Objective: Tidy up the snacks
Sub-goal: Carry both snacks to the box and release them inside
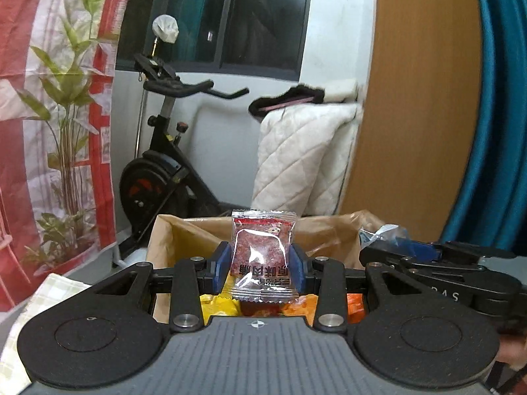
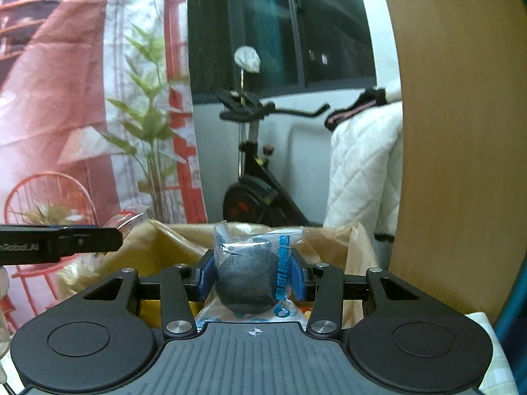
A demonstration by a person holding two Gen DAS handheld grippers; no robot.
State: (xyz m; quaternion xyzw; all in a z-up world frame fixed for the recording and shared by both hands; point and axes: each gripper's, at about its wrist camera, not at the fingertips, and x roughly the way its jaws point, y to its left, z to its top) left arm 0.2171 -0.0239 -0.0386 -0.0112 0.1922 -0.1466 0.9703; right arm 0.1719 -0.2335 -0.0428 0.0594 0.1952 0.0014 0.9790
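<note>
My left gripper (image 1: 262,268) is shut on a clear packet of red meat jerky (image 1: 262,253), held upright above an open brown paper bag (image 1: 184,230). Yellow and orange snack packets (image 1: 224,307) lie inside the bag below it. My right gripper (image 2: 253,278) is shut on a clear, blue-printed packet with a dark round cake (image 2: 247,283), held above the same bag (image 2: 158,243). The right gripper also shows at the right of the left wrist view (image 1: 438,256), and the left gripper at the left of the right wrist view (image 2: 66,242).
A black exercise bike (image 1: 164,164) stands behind the bag under a dark window. A white quilted cover (image 1: 303,158) hangs beside a wooden panel (image 1: 418,98). A red printed backdrop with a plant (image 1: 49,115) is on the left. A checked cloth (image 1: 56,288) covers the table.
</note>
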